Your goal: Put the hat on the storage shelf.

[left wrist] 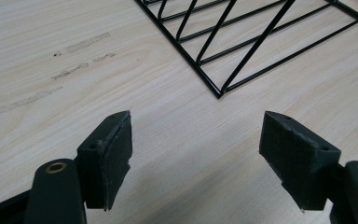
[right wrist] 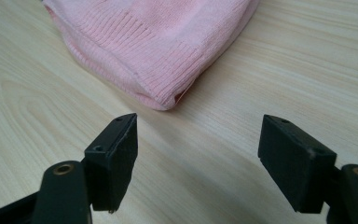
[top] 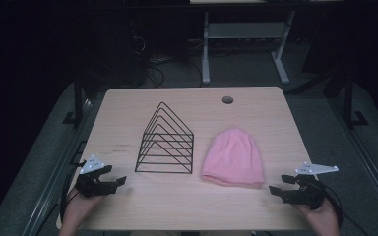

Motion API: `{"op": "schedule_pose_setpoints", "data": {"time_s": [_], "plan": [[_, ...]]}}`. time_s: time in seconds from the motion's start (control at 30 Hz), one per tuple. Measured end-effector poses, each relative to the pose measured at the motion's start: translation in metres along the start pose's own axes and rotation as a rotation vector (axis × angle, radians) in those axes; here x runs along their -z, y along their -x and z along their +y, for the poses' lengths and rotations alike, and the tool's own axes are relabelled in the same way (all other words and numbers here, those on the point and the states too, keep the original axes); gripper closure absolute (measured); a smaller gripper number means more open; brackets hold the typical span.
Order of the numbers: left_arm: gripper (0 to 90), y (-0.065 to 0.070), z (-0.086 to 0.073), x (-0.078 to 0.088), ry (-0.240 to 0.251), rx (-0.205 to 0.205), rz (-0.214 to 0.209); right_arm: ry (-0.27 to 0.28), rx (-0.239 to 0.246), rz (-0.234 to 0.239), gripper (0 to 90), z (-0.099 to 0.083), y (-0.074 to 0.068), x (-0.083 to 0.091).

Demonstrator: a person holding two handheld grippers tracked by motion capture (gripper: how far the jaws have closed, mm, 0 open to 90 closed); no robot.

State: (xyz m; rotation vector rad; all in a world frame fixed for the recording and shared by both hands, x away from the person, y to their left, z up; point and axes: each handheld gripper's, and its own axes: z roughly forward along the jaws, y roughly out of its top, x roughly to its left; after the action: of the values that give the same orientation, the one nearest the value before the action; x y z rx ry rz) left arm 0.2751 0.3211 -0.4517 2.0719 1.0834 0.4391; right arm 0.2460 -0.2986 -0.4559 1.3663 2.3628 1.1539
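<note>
A pink knitted beanie [top: 234, 157] lies flat on the wooden table [top: 128, 118], right of centre, its ribbed hem toward me. To its left stands a black wire rack [top: 166, 142] of triangular dividers. My left gripper [top: 116, 177] rests near the table's front left corner, open and holding nothing, with the corner of the wire rack [left wrist: 242, 51] just ahead of its jaws [left wrist: 198, 149]. My right gripper [top: 277, 185] sits at the front right, open and with nothing in it, and the hem corner of the beanie [right wrist: 154, 51] lies a short way beyond its jaws [right wrist: 198, 149].
A round cable hole [top: 227, 100] sits near the table's far edge. Faint scuff marks [left wrist: 65, 65] streak the wood left of the rack. Beyond the table stands a white desk frame [top: 246, 44] on a dark floor.
</note>
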Motion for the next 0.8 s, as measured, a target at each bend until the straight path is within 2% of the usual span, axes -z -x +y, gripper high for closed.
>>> {"op": "schedule_pose_setpoints", "data": {"time_s": [0.23, 0.4, 0.47, 0.6, 0.67, 0.73, 0.8], "plan": [[25.5, -0.001, -0.001, 0.0, -0.005, 0.004, -0.006, 0.013, 0.0, 0.01, 26.8, 0.004, 0.0, 0.0], [25.2, 0.0, -0.001, 0.0, 0.002, -0.002, 0.003, -0.004, 0.003, 0.027, 24.3, 0.013, -0.004, 0.001], [25.2, 0.0, -0.002, 0.002, 0.006, 0.005, 0.003, 0.004, 0.028, 0.031, 23.3, 0.022, -0.007, 0.002], [25.2, -0.001, -0.002, 0.002, 0.008, 0.007, 0.006, 0.016, 0.029, 0.059, 21.5, 0.032, -0.007, 0.003], [25.2, -0.004, -0.001, -0.001, 0.009, 0.014, 0.004, 0.012, 0.045, 0.067, 21.5, 0.047, -0.004, 0.003], [25.2, -0.005, -0.001, -0.002, 0.002, 0.014, 0.004, 0.006, 0.045, 0.067, 21.5, 0.051, -0.003, 0.003], [25.2, -0.006, -0.001, -0.003, -0.005, 0.006, 0.0, -0.009, 0.052, 0.069, 21.5, 0.064, 0.0, 0.002]]}}
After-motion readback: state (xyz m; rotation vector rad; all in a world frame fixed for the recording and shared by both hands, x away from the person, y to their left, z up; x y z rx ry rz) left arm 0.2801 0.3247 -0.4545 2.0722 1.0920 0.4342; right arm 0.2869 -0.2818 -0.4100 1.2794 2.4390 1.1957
